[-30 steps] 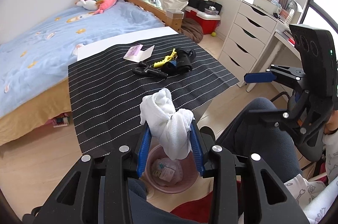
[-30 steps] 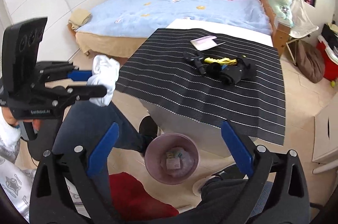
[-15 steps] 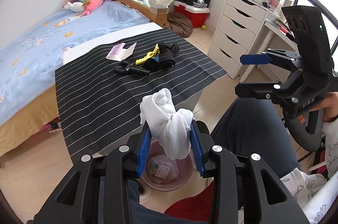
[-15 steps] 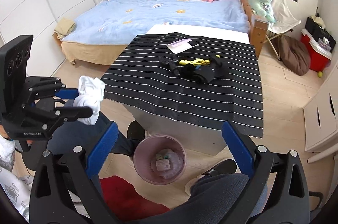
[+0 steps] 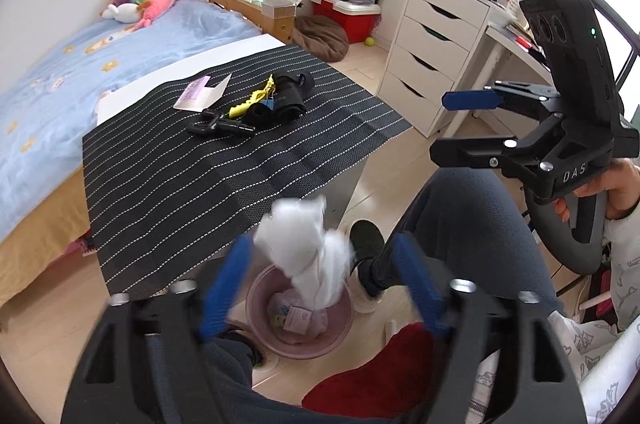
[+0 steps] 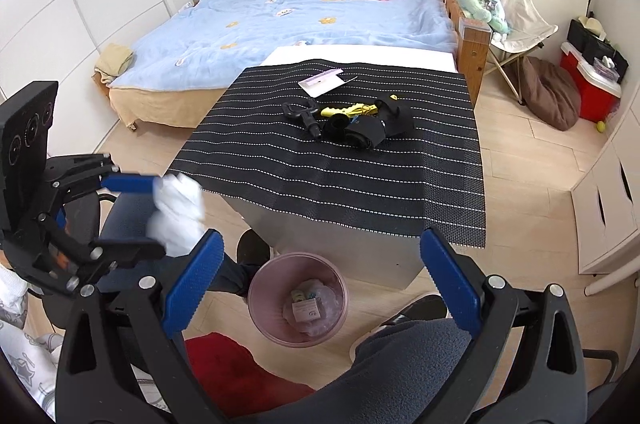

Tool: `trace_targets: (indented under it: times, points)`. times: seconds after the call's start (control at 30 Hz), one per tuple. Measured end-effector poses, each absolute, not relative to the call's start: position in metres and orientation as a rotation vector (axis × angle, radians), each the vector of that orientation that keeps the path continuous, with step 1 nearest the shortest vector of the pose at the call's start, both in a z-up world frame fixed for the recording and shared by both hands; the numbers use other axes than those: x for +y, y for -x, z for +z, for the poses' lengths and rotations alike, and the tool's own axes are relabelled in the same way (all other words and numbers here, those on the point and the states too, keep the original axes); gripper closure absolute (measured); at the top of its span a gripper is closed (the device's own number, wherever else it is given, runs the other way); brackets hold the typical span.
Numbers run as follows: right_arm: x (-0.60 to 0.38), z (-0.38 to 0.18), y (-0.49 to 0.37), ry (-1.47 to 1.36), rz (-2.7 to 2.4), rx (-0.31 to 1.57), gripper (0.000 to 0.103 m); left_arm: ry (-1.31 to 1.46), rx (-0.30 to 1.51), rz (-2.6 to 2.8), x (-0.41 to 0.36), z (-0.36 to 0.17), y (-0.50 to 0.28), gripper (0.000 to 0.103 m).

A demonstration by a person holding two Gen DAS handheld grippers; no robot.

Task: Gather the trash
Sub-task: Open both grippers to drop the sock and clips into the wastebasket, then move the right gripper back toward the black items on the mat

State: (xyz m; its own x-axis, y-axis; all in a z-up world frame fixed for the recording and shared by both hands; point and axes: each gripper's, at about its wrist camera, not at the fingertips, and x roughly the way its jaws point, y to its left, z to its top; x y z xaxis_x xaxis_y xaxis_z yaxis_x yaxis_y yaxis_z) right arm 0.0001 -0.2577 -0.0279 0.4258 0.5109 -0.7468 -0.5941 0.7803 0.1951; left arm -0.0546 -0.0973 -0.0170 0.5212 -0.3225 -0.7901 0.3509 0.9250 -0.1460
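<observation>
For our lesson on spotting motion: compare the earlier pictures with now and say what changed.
The left gripper has just been opening, letting go of the white wad, now loose above the pink bin. The right gripper stayed open and empty; the table items did not move.

Motion blur is smearing the left claw (image 5: 324, 280) and the white wad of tissue (image 5: 310, 256) between its blue fingers (image 5: 226, 288), so whether the pads are touching the wad cannot be told; the jaws have just been opening. The wad is covering part of the pink bin (image 5: 260, 304) in the left wrist view, and the items lying inside it are too small to identify. In the right wrist view the wad is blurring too. The picture's edge is cutting off the person's hand (image 5: 620, 188). The dark bundle (image 6: 368, 128) on the striped surface (image 6: 440, 184) is staying unclear in shape.
</observation>
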Motion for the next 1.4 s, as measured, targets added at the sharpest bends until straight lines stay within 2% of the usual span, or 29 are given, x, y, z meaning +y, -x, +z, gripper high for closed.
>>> trace_targets:
  times: [0.13,0.2,0.3,0.97,1.4]
  points:
    - [-0.257,-0.029,-0.001,0.102,0.693,0.899,0.006,-0.029,0.938,-0.393,-0.096,-0.017,0.054,0.017]
    - [-0.257,-0.030,-0.001,0.102,0.694,0.900,0.006,-0.019,0.933,-0.378,-0.093,-0.017,0.054,0.009]
    - [-0.255,-0.032,-0.001,0.105,0.696,0.905,0.006,-0.012,0.921,-0.354,-0.089,-0.017,0.053,0.008]
    - [-0.242,-0.031,-0.019,0.144,0.718,0.913,0.006,0.037,0.866,-0.239,-0.056,-0.010,0.034,0.008]
    - [-0.225,-0.023,-0.073,0.284,0.787,0.878,0.006,0.073,0.849,-0.217,-0.041,-0.008,0.020,0.008]
